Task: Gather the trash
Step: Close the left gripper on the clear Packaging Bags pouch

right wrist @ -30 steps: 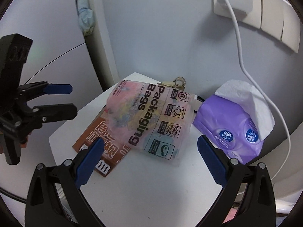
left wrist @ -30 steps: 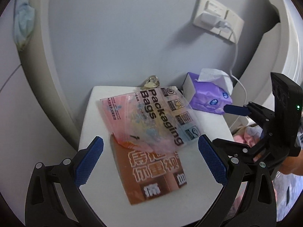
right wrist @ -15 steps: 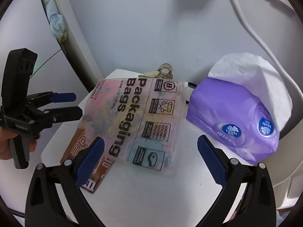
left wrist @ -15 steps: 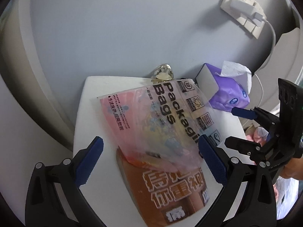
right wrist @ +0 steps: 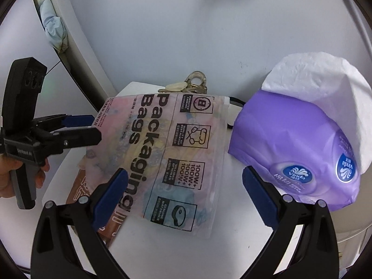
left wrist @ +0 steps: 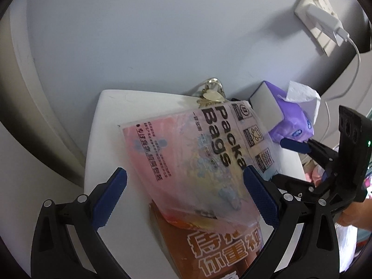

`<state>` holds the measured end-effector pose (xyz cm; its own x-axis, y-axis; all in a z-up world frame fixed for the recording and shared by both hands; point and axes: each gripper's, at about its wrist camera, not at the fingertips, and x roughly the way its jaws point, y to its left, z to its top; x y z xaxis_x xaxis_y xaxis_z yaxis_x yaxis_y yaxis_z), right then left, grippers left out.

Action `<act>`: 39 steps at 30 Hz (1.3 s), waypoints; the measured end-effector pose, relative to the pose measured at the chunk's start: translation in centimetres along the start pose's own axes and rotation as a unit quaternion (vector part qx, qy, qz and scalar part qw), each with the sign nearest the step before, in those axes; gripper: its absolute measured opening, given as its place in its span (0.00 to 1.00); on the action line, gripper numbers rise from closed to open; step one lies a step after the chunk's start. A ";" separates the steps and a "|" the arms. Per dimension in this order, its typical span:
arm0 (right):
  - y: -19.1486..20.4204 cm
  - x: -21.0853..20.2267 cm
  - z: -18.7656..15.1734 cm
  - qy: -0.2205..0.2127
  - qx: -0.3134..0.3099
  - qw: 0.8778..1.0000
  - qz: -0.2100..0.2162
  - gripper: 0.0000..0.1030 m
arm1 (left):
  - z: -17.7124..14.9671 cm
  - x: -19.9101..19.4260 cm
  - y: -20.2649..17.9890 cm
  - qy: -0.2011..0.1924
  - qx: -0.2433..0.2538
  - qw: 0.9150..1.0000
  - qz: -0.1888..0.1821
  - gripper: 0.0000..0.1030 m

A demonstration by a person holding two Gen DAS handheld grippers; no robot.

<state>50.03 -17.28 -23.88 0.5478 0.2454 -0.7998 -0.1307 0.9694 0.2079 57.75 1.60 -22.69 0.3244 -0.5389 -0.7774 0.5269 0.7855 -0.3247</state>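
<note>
A translucent pink "Packaging Bags" pouch (left wrist: 186,153) (right wrist: 176,153) lies on a small white table (left wrist: 104,139) (right wrist: 232,232), partly over a brown printed packet (left wrist: 220,251) (right wrist: 79,190). My left gripper (left wrist: 186,197) is open, its blue pads either side of the pouch's near end; in the right wrist view the left gripper (right wrist: 95,127) has its tips at the pouch's left edge. My right gripper (right wrist: 186,197) is open, low over the pouch's near right corner. In the left wrist view the right gripper (left wrist: 288,162) sits beside the pouch.
A purple tissue pack (right wrist: 290,144) (left wrist: 290,125) with a white tissue sticking out stands right of the pouch. Keys (right wrist: 186,86) (left wrist: 211,93) lie by the grey wall. A charger (left wrist: 325,21) is plugged into a wall socket, its cable hanging down. A person's hand (right wrist: 7,179) holds the left gripper.
Both grippers have moved in closer to the pouch. The left gripper's fingers now straddle its near end, and the tissue pack looms larger in the right wrist view.
</note>
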 end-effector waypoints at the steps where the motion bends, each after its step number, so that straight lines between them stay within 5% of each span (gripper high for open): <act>1: 0.0 0.0 0.0 -0.001 0.001 1.000 -0.001 0.93 | 0.1 0.1 0.1 0.000 -0.001 1.000 -0.001 0.94; 12: 0.0 0.8 -0.1 -0.003 0.017 1.000 -0.004 0.93 | 0.4 0.9 0.3 -0.003 0.008 1.000 -0.007 0.92; 15: 0.1 1.2 0.1 -0.002 0.019 1.000 -0.004 0.68 | 0.3 1.1 0.3 0.000 0.009 1.000 -0.012 0.82; 20: 0.4 1.9 0.3 0.001 0.026 1.000 -0.008 0.67 | 0.2 1.4 0.1 -0.001 0.007 1.000 -0.015 0.80; 29: 0.3 2.1 0.2 0.007 0.027 1.000 -0.014 0.39 | -0.4 1.3 0.4 0.000 -0.007 1.000 -0.007 0.60; 31: 0.2 2.1 0.3 0.008 0.029 0.999 -0.013 0.31 | -0.4 1.2 0.7 -0.001 -0.014 1.000 0.000 0.53; 33: 0.0 1.8 0.2 0.007 0.031 0.999 -0.014 0.26 | -0.3 1.1 0.9 -0.002 -0.022 1.000 0.007 0.33; 39: 0.1 1.0 0.0 0.003 0.031 0.999 -0.016 0.12 | -0.4 0.3 0.8 -0.013 -0.032 0.999 0.012 0.14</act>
<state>50.59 -16.97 -24.67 0.5468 0.2138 -0.8095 -0.0610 0.9745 0.2161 57.95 2.19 -23.36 0.3571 -0.5261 -0.7719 0.4679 0.8159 -0.3396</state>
